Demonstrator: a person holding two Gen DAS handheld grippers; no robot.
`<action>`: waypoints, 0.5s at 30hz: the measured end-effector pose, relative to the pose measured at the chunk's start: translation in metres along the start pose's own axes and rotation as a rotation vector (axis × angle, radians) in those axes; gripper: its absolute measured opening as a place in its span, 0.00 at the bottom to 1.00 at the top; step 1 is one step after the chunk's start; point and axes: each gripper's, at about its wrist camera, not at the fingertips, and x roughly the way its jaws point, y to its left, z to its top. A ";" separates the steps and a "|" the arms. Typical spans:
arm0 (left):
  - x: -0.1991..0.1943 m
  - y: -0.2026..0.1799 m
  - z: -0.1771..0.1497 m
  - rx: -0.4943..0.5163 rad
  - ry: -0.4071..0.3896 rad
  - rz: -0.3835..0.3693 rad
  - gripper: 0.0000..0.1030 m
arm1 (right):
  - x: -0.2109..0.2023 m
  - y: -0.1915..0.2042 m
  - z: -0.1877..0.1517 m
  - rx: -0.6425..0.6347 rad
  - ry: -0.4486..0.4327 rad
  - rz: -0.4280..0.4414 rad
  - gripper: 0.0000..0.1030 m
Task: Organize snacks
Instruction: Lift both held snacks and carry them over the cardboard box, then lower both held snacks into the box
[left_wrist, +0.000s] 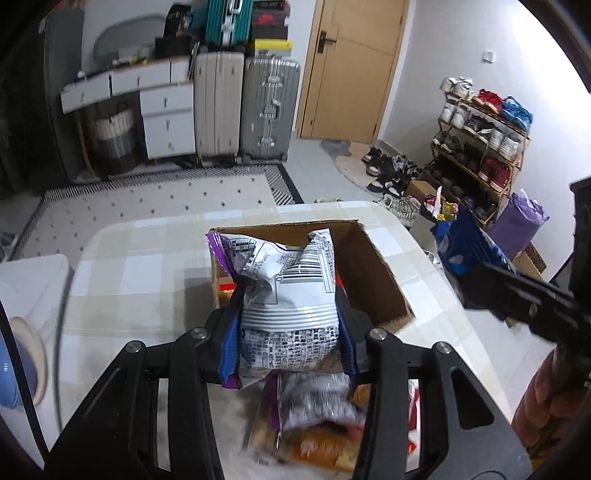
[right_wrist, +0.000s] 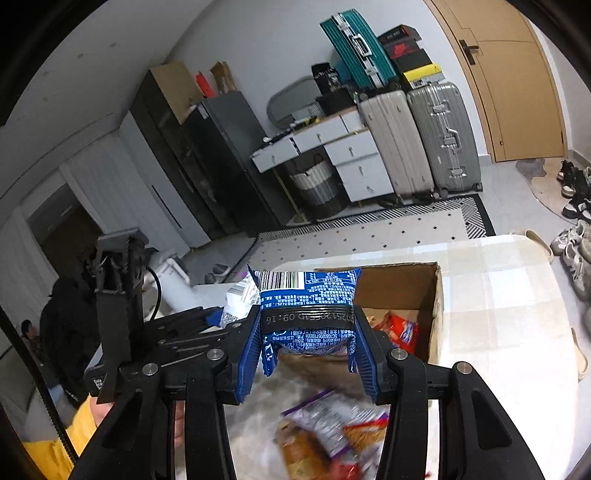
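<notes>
Pinching a silver-and-purple snack bag (left_wrist: 291, 295) between blue-padded fingers (left_wrist: 229, 354), the left tongs (left_wrist: 290, 347) hold it upright above the table (left_wrist: 140, 266); the bag's back faces the camera, showing a barcode and blocks of small print too fine to read. The right tongs (right_wrist: 308, 350) clamp a blue snack bag (right_wrist: 308, 302) the same way, with a barcode at its top, dense white print, and a black seal band stamped with an upside-down date code ending "09:16".

Below both tongs, loose snack packets (right_wrist: 325, 432) lie blurred on the table, in purple-white, orange and red wrappers; no writing on them can be made out.

Just beyond the held bags stands an open cardboard box (left_wrist: 373, 266), its top flaps gone or folded away, so the opening is free from above. Red and orange packets (right_wrist: 399, 325) already lie inside it. The box sits near the table's far edge, with bare checked tabletop on either side.

From the left wrist view, the right tongs and their blue bag (left_wrist: 465, 243) hang to the right of the box, near the table's right edge.

Past the table lie a patterned rug (left_wrist: 155, 199), suitcases (left_wrist: 269, 110) and a shoe rack (left_wrist: 480, 147).
</notes>
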 end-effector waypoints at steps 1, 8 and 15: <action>0.011 0.000 0.007 0.003 0.002 0.006 0.39 | 0.006 -0.004 0.003 0.008 0.005 -0.004 0.45; 0.084 -0.005 0.036 0.046 0.066 0.018 0.40 | 0.056 -0.034 0.014 0.037 0.080 -0.047 0.45; 0.136 -0.001 0.050 0.028 0.124 0.023 0.40 | 0.082 -0.047 0.007 0.034 0.122 -0.066 0.45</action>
